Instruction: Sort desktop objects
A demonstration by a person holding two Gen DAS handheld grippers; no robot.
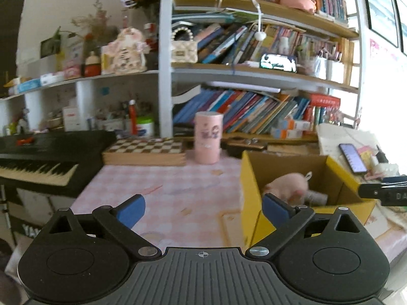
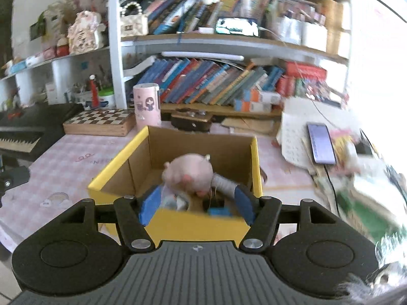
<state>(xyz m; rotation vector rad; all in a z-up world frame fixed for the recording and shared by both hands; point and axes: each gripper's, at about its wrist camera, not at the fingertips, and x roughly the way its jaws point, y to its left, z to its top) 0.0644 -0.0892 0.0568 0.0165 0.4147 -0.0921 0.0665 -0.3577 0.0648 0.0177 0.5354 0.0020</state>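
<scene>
A yellow-edged cardboard box [image 1: 248, 178] [image 2: 118, 161] stands on the pink checked tablecloth [image 1: 165, 190]. A pink plush toy [image 1: 286, 186] [image 2: 189, 174] lies inside it among several small items, blurred. My left gripper [image 1: 203, 207] is open and empty, just left of the box, its right finger at the box's near corner. My right gripper [image 2: 197, 203] is open over the box's near wall, with nothing between its blue pads [image 2: 150, 204]. Part of the right gripper [image 1: 381, 192] shows in the left wrist view.
A pink cylindrical tin [image 1: 207, 137] [image 2: 147, 105] and a wooden chessboard box [image 1: 145, 151] [image 2: 100, 123] stand behind. A keyboard piano [image 1: 38, 162] is at left. A phone [image 1: 353, 157] [image 2: 320, 143] lies on papers at right. Bookshelves fill the back.
</scene>
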